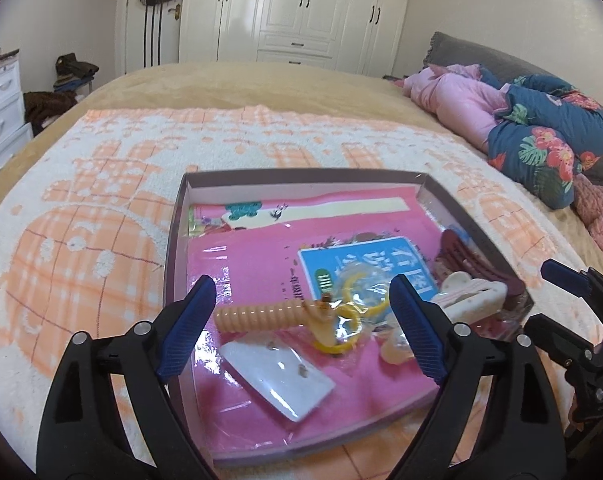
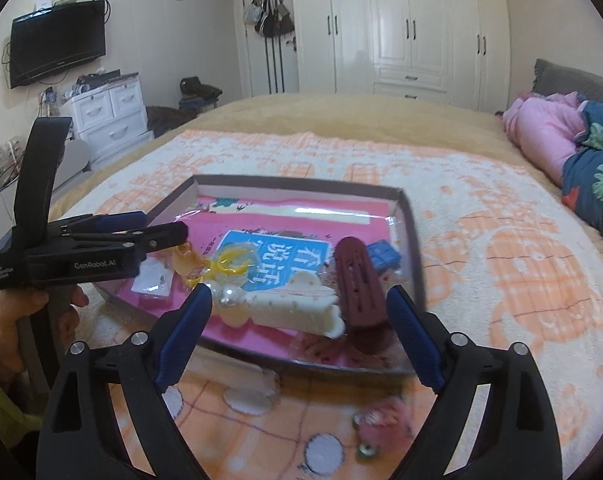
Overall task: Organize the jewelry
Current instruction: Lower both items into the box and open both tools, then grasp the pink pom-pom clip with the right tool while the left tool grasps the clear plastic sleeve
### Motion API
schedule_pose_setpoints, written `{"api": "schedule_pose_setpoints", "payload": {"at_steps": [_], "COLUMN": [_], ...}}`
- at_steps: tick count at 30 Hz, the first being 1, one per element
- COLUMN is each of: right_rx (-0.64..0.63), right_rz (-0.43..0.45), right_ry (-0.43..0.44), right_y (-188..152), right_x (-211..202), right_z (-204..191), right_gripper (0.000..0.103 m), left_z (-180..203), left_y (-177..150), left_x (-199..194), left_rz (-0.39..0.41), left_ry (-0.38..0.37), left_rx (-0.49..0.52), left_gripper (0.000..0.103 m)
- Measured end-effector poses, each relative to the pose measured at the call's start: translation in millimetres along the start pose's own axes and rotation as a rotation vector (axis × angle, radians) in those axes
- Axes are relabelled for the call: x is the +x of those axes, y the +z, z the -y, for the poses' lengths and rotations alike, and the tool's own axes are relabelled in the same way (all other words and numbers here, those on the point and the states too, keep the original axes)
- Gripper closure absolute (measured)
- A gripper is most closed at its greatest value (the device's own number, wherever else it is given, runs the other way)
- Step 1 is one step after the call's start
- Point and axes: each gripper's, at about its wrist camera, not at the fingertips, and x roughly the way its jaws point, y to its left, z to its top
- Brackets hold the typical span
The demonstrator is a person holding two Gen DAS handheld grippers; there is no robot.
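Note:
A shallow box with a pink book inside lies on the towel. In it are a peach coil bracelet, a yellow ring in plastic, a white earring card, a cream hair claw, a maroon hair clip, pearls and a small blue box. My left gripper is open over the box, around the bracelet. My right gripper is open at the box's near edge. A pink earring piece and a small stud lie on the towel below it.
The orange and white towel covers the bed. Folded pink and floral quilts lie at the right. A white wardrobe stands behind, drawers at the left. A clear stand sits near the box.

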Motion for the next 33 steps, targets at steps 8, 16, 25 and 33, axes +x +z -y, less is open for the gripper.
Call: {"api": "schedule_pose_setpoints", "payload": {"at_steps": [8,16,25,33], "right_rx": [0.032,0.052,0.052,0.047], "right_rz": [0.018,-0.001,-0.053,-0.103], "right_ry": [-0.035,-0.074,-0.089,-0.058], "right_y": [-13.6,-35.0,-57.8,-67.2], "right_x": [-29.0,-44.6,-43.7,-23.1], "right_z": [22.9,43.7,55.1,53.9], "right_gripper": [0.015,0.015,0.015,0.017], "left_z": [14.5,28.7,40.1,50.0], "left_y": [-6.7,-18.3,-45.6,-69.0], "left_x": [-29.0,-46.8,-56.8,-40.2], "left_rz": [0.048,0.061,0.028,-0.051], "left_ry": [-0.013,-0.018,-0.046,-0.107], "left_rx": [0.014,0.035,0.05,0.064], "left_gripper": [0.02,0.02,0.02,0.02]}}
